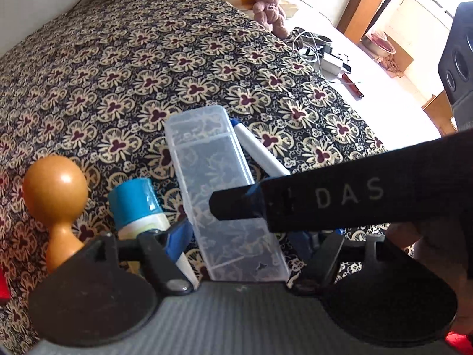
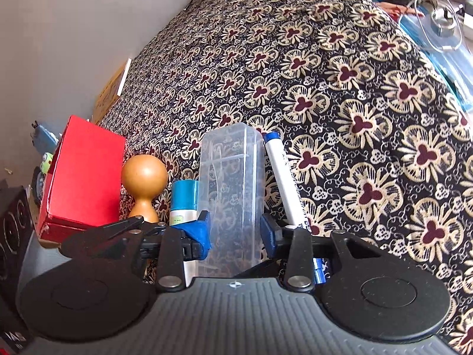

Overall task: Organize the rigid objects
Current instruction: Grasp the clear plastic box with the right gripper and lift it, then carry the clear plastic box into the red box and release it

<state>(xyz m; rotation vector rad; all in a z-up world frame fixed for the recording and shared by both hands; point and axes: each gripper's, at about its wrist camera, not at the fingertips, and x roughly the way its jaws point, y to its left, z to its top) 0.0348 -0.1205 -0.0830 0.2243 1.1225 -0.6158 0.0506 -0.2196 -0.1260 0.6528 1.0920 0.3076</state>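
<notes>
While the right gripper (image 2: 235, 230) clamps its blue pads on the clear plastic case (image 2: 232, 195), the left gripper (image 1: 239, 236) straddles the same case (image 1: 224, 195), jaws wide; contact unclear. Case lies on the floral cloth (image 1: 118, 74) near its front edge. White marker (image 2: 283, 183) just beside it on the right; blue-capped glue stick (image 2: 184, 204) and wooden stamp (image 2: 144, 186) to the left, red box (image 2: 85, 174) beyond.

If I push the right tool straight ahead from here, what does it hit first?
Nothing new, most likely: the right tool already straddles the clear plastic box, fingers on either side of it. Going on would push the box; beyond it only patterned cloth shows. Depth is uncertain.
</notes>
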